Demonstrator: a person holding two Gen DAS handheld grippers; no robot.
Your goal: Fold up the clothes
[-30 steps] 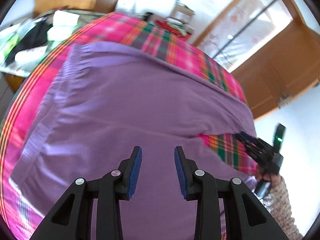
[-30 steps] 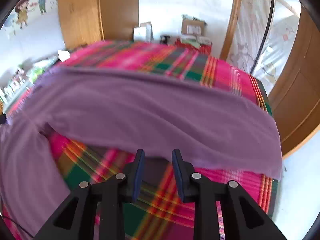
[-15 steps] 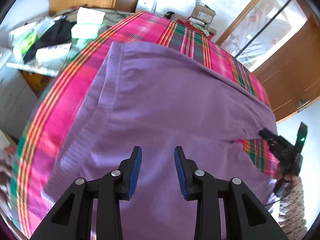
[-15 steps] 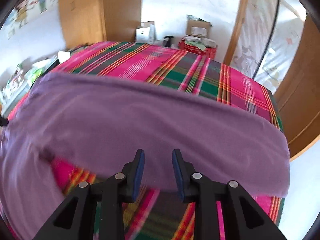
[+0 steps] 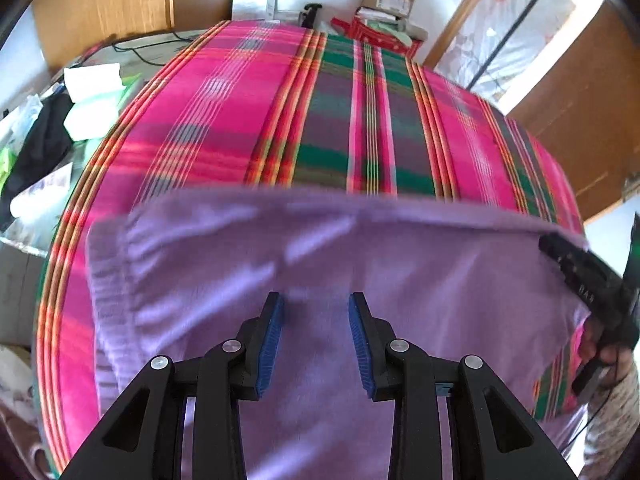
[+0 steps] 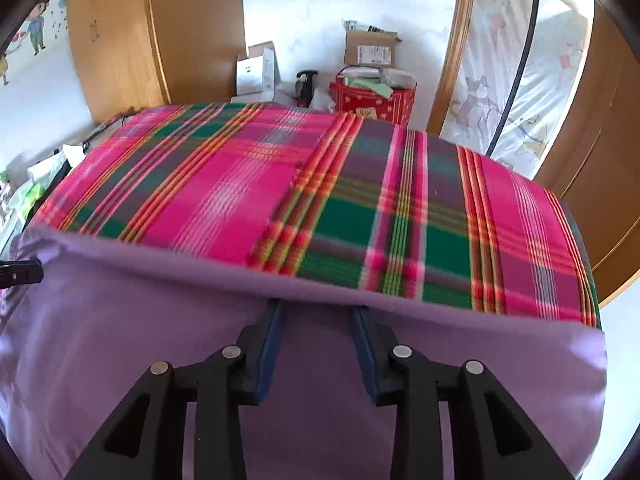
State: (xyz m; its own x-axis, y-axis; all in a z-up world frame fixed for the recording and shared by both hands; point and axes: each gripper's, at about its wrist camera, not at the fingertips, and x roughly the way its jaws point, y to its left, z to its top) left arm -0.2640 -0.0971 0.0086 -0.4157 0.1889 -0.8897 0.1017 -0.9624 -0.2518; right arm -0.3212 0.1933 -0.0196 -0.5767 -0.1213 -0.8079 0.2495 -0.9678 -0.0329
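Note:
A purple garment (image 5: 400, 264) lies spread on the pink and green plaid bed (image 5: 360, 120), filling the lower half of both views. My left gripper (image 5: 316, 308) hovers open over the cloth, nothing between its blue pads (image 5: 272, 332). My right gripper (image 6: 317, 314) has its jaws opening; its fingertips sit at the garment's (image 6: 160, 320) far edge, which covers their ends, and no cloth is pinched. In the left wrist view the right gripper (image 5: 580, 276) shows at the garment's right edge, held by a hand in a knit sleeve (image 5: 612, 408). The left gripper's tip (image 6: 20, 274) shows at the right wrist view's left edge.
Beyond the bed stand cardboard boxes (image 6: 372, 50), a red bag (image 6: 372, 100) and wooden wardrobe doors (image 6: 160, 40). A cluttered side table (image 5: 60, 120) with papers and dark cloth sits left of the bed. A wooden door (image 6: 600, 160) is at the right.
Both views have swept over the garment, so its far edge now sits close to the fingers and more plaid shows. The right jaws stand wider. In the left view the right gripper looms nearer.

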